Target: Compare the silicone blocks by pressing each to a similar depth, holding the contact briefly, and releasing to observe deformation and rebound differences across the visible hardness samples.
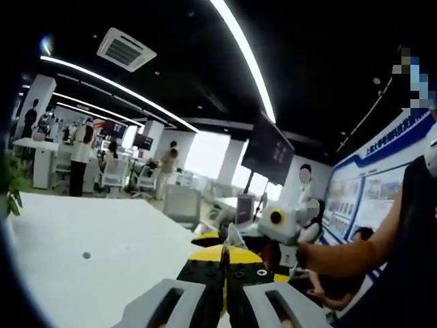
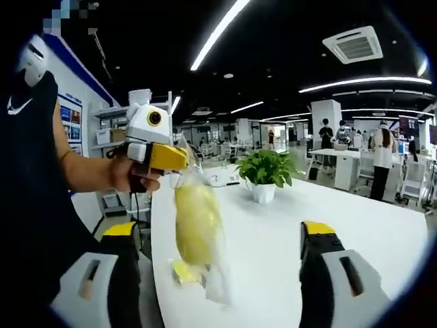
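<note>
A clear plastic bag (image 2: 198, 225) holding a pale yellow silicone block hangs above the white table (image 2: 273, 239). My left gripper (image 2: 183, 160), held in a person's hand (image 2: 126, 174), comes in from the left and is shut on the bag's top edge. In the left gripper view its yellow-tipped jaws (image 1: 224, 254) are pressed together with a scrap of clear plastic (image 1: 235, 236) sticking out between them. My right gripper (image 2: 220, 232) stands wide open, one jaw on each side of the hanging bag, touching nothing.
A potted green plant (image 2: 265, 169) sits further along the table. A person in dark clothes (image 2: 34, 205) stands close at the left. Desks, chairs and people (image 2: 379, 154) fill the office behind. The table top (image 1: 102, 253) stretches left.
</note>
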Tool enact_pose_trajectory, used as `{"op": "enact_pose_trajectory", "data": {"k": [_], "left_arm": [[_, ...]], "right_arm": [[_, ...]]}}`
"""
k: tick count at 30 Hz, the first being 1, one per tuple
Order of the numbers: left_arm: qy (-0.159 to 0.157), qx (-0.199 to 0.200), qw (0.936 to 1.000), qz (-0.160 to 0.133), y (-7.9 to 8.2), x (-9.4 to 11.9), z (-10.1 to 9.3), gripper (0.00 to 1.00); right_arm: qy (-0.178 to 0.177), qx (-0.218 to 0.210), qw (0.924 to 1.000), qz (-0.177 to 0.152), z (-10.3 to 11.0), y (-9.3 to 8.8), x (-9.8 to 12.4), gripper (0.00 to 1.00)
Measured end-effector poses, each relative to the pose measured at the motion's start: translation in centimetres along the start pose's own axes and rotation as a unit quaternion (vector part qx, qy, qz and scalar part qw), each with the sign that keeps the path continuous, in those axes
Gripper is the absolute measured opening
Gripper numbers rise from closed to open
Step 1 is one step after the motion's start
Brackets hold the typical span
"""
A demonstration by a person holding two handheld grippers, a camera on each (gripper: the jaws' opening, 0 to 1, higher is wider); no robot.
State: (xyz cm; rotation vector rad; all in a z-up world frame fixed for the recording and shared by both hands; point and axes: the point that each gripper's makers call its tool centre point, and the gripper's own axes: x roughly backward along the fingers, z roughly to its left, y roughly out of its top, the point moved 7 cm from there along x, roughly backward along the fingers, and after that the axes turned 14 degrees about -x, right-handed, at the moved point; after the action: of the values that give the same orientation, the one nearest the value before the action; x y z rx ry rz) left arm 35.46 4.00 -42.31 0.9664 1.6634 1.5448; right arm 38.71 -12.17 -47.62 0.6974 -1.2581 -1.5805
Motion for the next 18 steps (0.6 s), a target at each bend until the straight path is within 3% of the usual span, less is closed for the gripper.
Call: {"op": "enact_pose_trajectory", "data": {"k": [5, 10, 14, 18], "left_arm": [[0.002, 0.014, 0.9999, -0.009, 0.1, -0.4, 0.1, 0.0], [-0.002, 0.028, 0.9993, -0.023, 0.7, -0.4, 0.5, 0.0], [0.001, 0.043, 0.9987, -0.026, 0.5, -0.6, 0.7, 0.0], [0.008, 0.069, 0.9973, -0.026, -0.7, -0.9, 0.9, 0.0]], "right_arm": [[-0.023, 0.004, 0.9997, 0.001, -0.7, -0.3, 1.9, 0.96], [-0.077, 0.017, 0.9968, -0.008, -1.8, -0.6, 4.3, 0.96], [-0.108, 0.018, 0.994, -0.006, -2.4, -2.0, 5.5, 0.96], [-0.144, 0.01, 0.9895, 0.005, -3.1, -4.5, 6.8, 0.96]]}}
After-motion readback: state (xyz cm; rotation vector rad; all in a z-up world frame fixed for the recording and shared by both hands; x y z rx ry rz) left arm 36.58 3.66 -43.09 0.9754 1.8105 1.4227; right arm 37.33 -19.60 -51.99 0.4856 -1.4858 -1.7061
